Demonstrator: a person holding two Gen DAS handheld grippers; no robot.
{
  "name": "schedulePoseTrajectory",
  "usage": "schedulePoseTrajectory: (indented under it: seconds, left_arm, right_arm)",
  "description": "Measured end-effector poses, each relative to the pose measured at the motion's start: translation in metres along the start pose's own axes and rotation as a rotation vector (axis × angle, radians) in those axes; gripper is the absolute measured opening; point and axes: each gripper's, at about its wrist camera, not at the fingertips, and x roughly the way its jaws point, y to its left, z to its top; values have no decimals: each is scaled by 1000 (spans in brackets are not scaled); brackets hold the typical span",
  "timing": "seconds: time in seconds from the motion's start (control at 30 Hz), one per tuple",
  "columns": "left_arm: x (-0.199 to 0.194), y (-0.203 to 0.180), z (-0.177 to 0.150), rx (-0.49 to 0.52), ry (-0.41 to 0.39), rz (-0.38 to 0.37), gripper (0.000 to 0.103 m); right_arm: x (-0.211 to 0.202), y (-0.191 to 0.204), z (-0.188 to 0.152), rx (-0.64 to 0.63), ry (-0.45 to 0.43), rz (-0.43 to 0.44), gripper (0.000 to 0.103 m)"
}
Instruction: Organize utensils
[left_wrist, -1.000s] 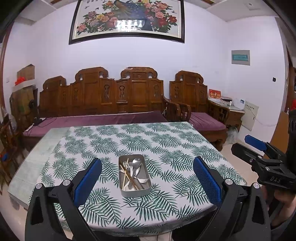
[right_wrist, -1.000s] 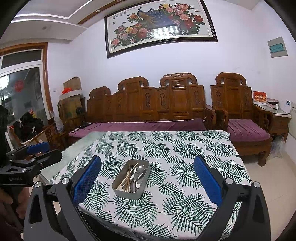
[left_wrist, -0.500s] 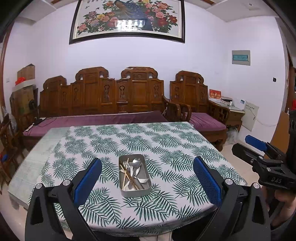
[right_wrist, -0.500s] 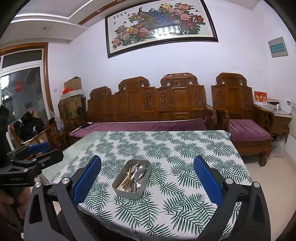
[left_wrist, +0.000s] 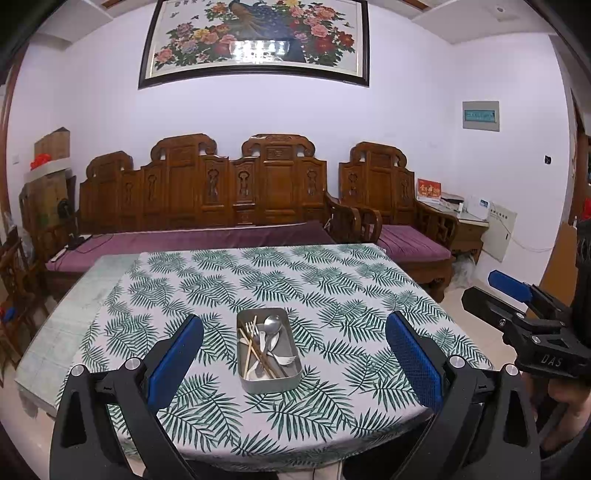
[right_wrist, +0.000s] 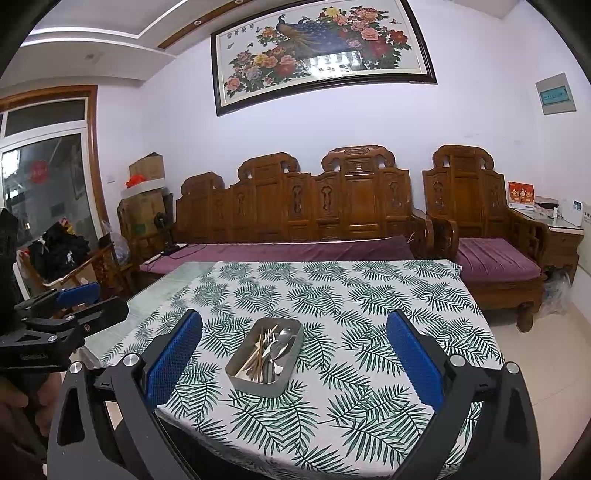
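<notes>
A metal tin (left_wrist: 273, 383) (right_wrist: 236, 376) sits on the leaf-print tablecloth (left_wrist: 332, 295) (right_wrist: 369, 302). It holds spoons (left_wrist: 272, 325) (right_wrist: 285, 336), forks and wooden chopsticks (left_wrist: 246, 347) (right_wrist: 258, 350) in a jumble. My left gripper (left_wrist: 295, 328) is open and empty, back from the tin near the table's front edge. My right gripper (right_wrist: 295, 328) is open and empty, also back from the tin. Each gripper shows at the side of the other's view, the right one (left_wrist: 517, 295) and the left one (right_wrist: 70, 299).
A carved wooden sofa (left_wrist: 207, 192) with purple cushions stands behind the table. A matching armchair (left_wrist: 388, 206) is at the right, a side table (left_wrist: 465, 225) beyond it. Cardboard boxes (right_wrist: 144, 192) and a chair with dark clothes (right_wrist: 62, 251) are at the left.
Both views have barely shifted. The tin and its utensils have not moved, and both grippers stay open.
</notes>
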Motion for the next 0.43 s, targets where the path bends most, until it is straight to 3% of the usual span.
schedulePoseTrajectory:
  seconds: [0.43]
  left_arm:
    - [0,1,1,-3,0,4,95]
  right_arm:
    - [0,1,0,3,-1,1,100]
